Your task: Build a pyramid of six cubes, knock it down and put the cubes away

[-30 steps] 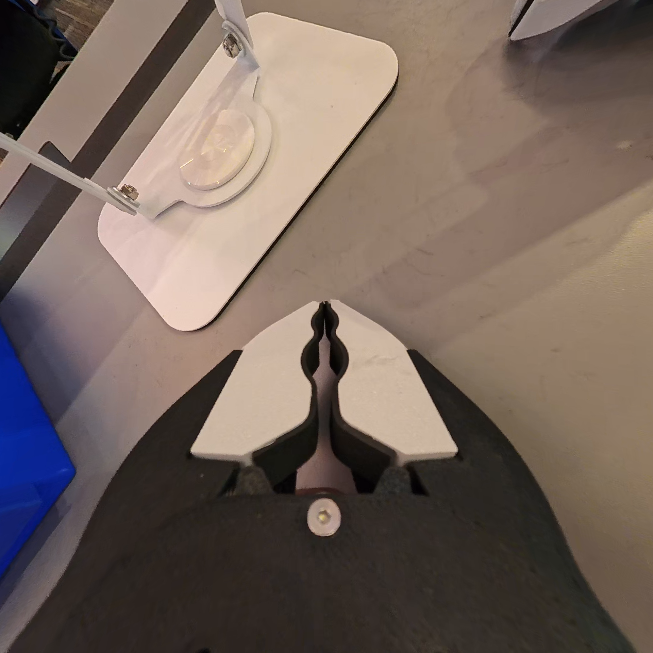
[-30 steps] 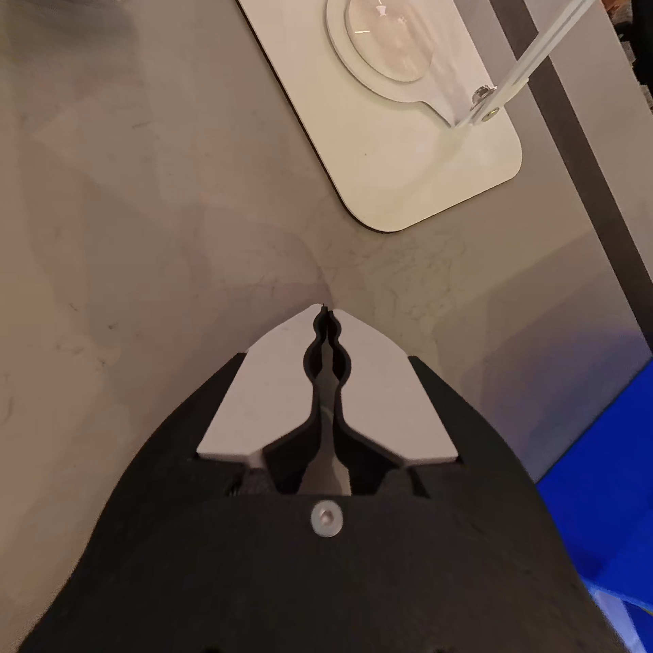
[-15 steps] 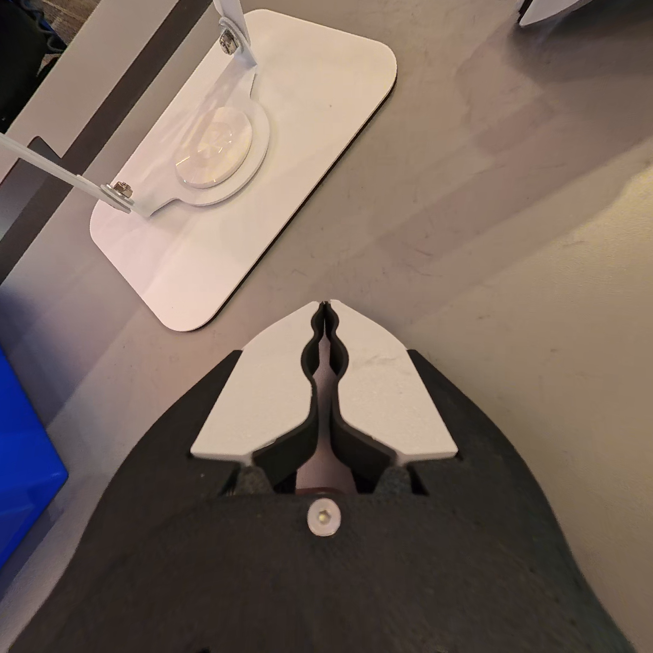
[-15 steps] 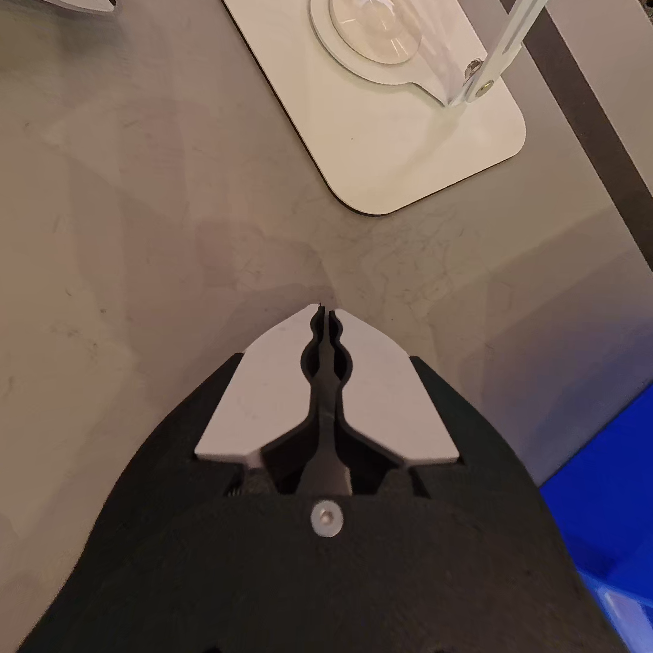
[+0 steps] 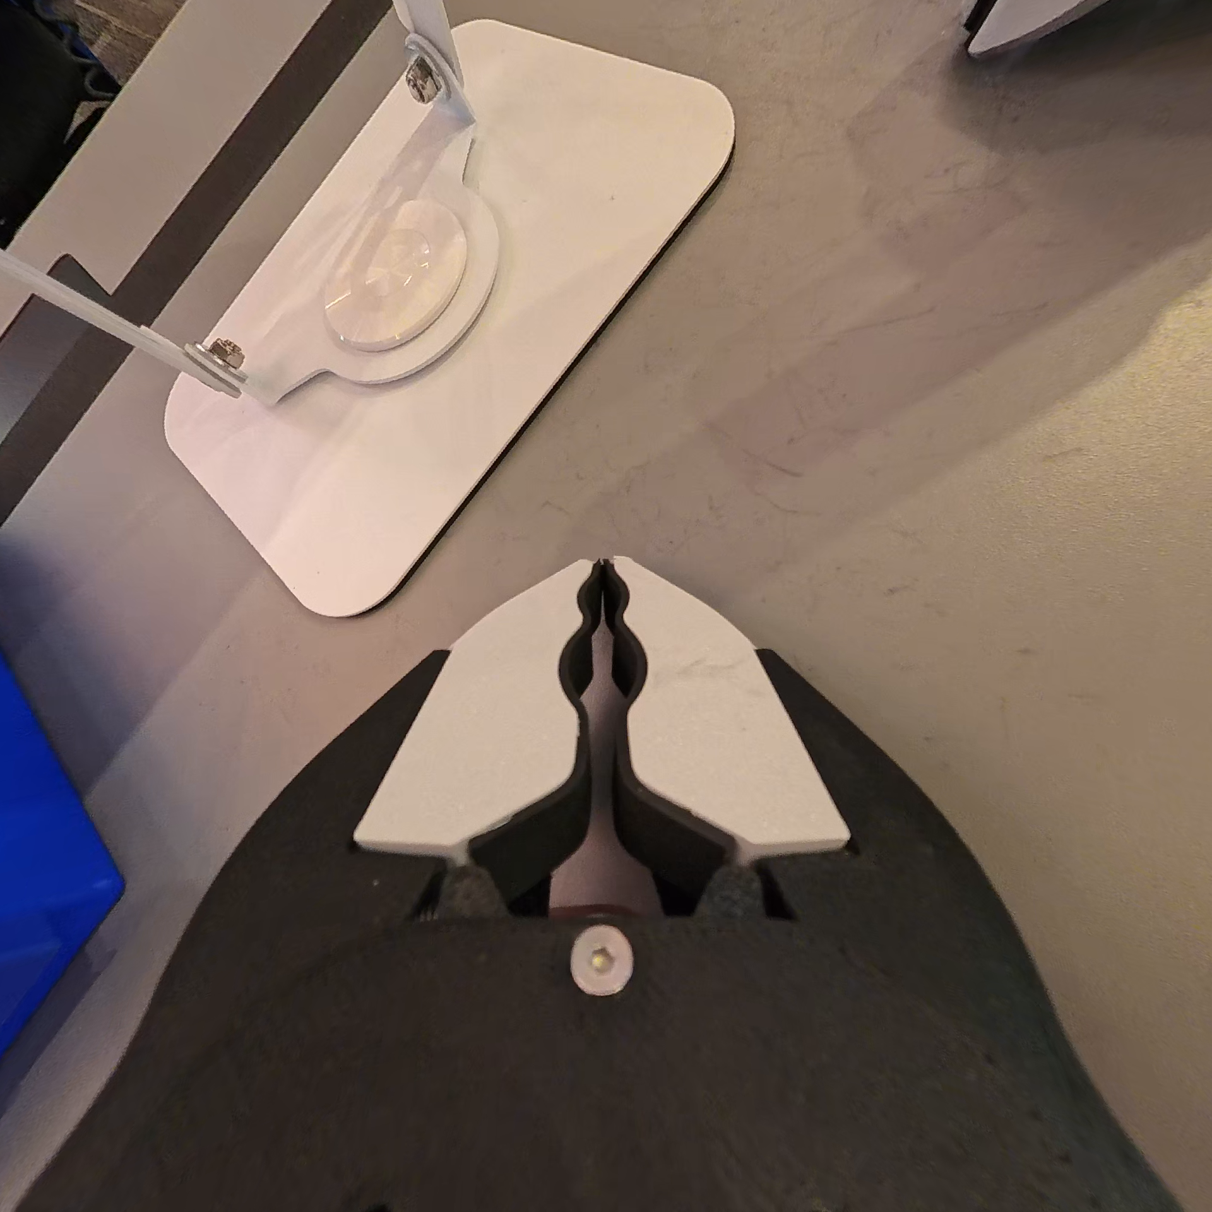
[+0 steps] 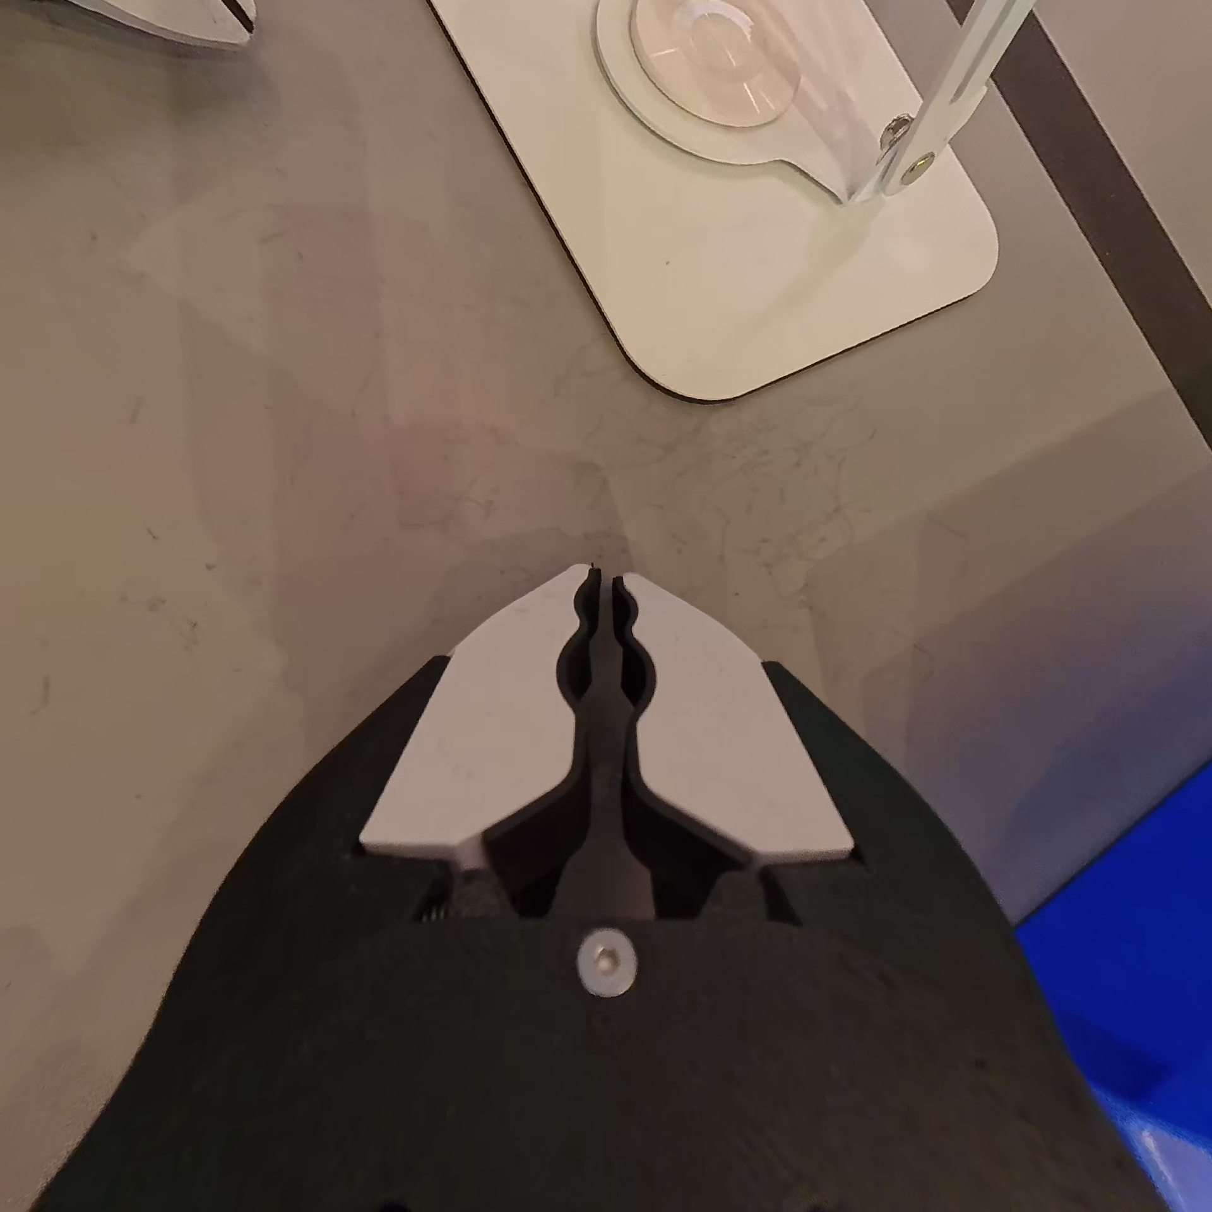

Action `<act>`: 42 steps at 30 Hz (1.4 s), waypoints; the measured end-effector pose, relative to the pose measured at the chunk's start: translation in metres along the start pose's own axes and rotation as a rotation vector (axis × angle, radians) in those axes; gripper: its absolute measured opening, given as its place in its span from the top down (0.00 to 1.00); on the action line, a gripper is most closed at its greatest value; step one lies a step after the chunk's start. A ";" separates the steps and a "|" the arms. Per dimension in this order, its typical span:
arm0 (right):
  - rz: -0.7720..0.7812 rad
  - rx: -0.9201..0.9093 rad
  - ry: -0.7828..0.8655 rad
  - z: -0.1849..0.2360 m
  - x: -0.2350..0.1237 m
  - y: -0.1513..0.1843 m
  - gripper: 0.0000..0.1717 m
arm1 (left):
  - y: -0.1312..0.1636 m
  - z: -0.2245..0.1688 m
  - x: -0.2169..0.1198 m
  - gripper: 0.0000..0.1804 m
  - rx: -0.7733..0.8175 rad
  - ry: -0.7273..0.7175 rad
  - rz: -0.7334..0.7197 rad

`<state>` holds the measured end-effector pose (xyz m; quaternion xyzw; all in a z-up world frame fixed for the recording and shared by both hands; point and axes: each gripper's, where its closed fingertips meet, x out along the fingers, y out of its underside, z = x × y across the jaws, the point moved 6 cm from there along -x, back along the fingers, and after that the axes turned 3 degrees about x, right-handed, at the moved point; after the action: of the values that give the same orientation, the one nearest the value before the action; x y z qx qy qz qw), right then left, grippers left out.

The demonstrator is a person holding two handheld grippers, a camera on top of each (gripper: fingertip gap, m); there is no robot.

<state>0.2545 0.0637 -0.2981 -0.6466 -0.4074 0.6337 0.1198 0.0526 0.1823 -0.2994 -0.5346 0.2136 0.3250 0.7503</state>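
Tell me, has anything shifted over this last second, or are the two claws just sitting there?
Only slightly. The right gripper has parted its fingertips by a sliver, on nothing, and drifted: the white stand base has slid right in its view. The left gripper stays shut and empty, its view barely shifting; the blue bin shows less than before. No cubes are in view, and the grey table looks unchanged.
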 end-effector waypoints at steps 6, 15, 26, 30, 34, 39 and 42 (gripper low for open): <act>-0.004 0.002 -0.010 -0.001 0.000 0.000 0.98 | 0.000 0.000 0.000 1.00 0.007 -0.006 -0.002; -0.003 -0.003 -0.021 0.000 0.000 0.000 0.97 | 0.000 -0.001 -0.001 1.00 0.023 -0.020 -0.004; 0.008 -0.021 -0.031 0.003 0.000 0.000 0.98 | 0.000 -0.002 0.000 1.00 0.023 -0.019 -0.004; 0.015 -0.031 -0.019 0.004 0.001 0.000 0.98 | 0.000 -0.002 0.000 1.00 0.027 -0.022 -0.005; 0.032 -0.004 0.006 0.002 0.000 -0.001 0.95 | 0.000 -0.002 -0.001 1.00 0.026 -0.019 -0.006; -0.021 0.061 0.116 -0.004 -0.031 -0.021 0.89 | -0.007 0.004 -0.017 0.91 0.027 -0.110 -0.144; -0.142 0.117 0.251 -0.018 -0.083 -0.039 0.74 | 0.000 0.028 -0.043 0.81 0.013 -0.279 -0.176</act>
<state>0.2680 0.0392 -0.2090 -0.6823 -0.3963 0.5604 0.2518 0.0217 0.1971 -0.2611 -0.4962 0.0619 0.3277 0.8016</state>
